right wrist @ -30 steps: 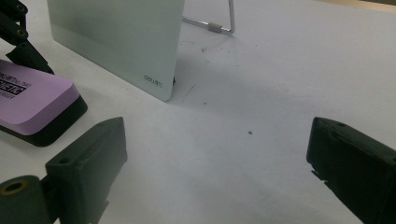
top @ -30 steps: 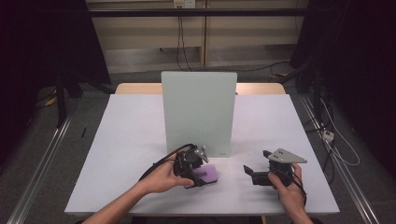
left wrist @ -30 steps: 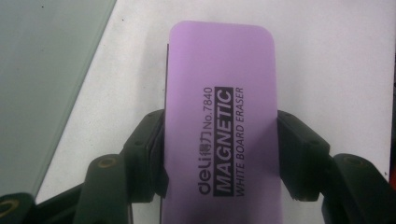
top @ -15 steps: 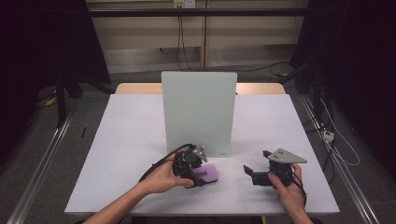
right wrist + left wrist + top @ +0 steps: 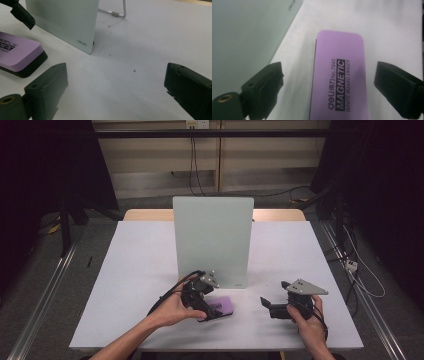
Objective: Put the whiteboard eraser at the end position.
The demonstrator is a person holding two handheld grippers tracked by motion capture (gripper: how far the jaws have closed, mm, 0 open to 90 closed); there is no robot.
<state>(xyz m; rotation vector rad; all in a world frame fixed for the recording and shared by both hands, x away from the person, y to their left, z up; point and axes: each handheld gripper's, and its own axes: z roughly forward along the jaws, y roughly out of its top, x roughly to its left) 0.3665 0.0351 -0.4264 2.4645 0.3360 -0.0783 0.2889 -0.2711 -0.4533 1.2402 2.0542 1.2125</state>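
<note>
I have the left gripper (image 5: pixel 212 307) low over the near middle of the white table (image 5: pixel 140 270), and its jaws have just been opening: they now stand spread wide, one on each side of the purple eraser (image 5: pixel 339 75), with table showing between each pad and the eraser's long edges. So the eraser sits between the jaws but is not pinched. It lies flat on the table on its black base, purple top up, with the words "magnetic white board eraser" printed along it. In the high view the eraser (image 5: pixel 222 306) is just near of the upright whiteboard (image 5: pixel 212 240), close to that board's lower right corner, and my left hand (image 5: pixel 175 310) covers part of it.

The right gripper (image 5: pixel 267 307) rests to the right of the eraser, well apart from it, held in my right hand (image 5: pixel 307 322) near the table's near edge. Its jaws are spread wide too, with bare table between them. In the right gripper view the eraser (image 5: pixel 18 53) lies off to the left and the whiteboard (image 5: pixel 62 22) stands beyond it on a thin wire stand (image 5: pixel 117 12). I think the board leans back slightly, though the angle is hard to judge from here.
</note>
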